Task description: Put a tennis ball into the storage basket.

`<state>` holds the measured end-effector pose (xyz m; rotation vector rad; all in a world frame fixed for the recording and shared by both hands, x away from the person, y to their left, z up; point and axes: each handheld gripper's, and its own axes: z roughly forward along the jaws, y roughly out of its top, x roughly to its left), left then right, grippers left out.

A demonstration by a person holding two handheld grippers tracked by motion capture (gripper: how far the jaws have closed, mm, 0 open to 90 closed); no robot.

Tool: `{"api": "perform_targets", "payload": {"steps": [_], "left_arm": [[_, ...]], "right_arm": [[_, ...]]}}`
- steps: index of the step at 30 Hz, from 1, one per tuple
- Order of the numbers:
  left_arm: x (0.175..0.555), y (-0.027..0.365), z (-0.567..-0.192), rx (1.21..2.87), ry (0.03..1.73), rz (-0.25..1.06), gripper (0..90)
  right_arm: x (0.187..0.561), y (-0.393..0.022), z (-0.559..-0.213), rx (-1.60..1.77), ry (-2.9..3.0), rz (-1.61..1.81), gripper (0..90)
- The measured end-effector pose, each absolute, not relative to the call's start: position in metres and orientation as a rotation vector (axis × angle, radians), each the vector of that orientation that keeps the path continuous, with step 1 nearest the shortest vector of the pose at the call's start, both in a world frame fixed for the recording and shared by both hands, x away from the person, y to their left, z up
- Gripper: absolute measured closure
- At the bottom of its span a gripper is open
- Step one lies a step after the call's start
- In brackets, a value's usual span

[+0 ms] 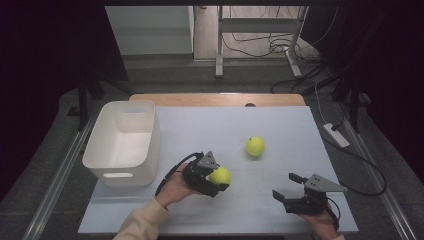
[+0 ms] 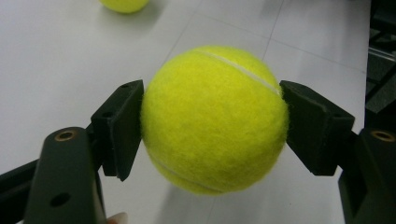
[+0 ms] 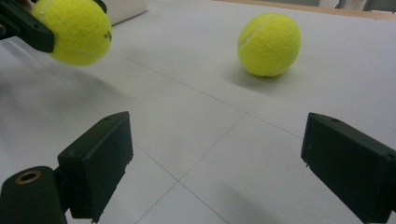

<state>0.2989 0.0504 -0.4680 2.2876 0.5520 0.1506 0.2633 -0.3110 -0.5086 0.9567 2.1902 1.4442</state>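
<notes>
My left gripper is shut on a yellow tennis ball, both pads pressing its sides, and holds it a little above the white table. The same held ball hangs at the upper left of the right gripper view, with its shadow on the table below it. A second tennis ball rests on the table farther back, right of the held one; it also appears as a ball ahead of my right gripper. My right gripper stands open near the front right, nothing between its pads.
A white plastic bin with handle cut-outs stands at the table's left side, close to the left hand. A wooden strip runs along the far edge. Cables and a desk frame lie on the floor beyond.
</notes>
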Motion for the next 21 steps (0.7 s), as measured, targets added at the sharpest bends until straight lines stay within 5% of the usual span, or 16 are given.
{"api": "perform_targets", "payload": {"steps": [21], "left_arm": [[0.294,0.093,-0.434,2.092,0.619,0.259,27.0]], "right_arm": [[0.263,-0.311,-0.508,0.951,2.189,1.442,8.9]]}}
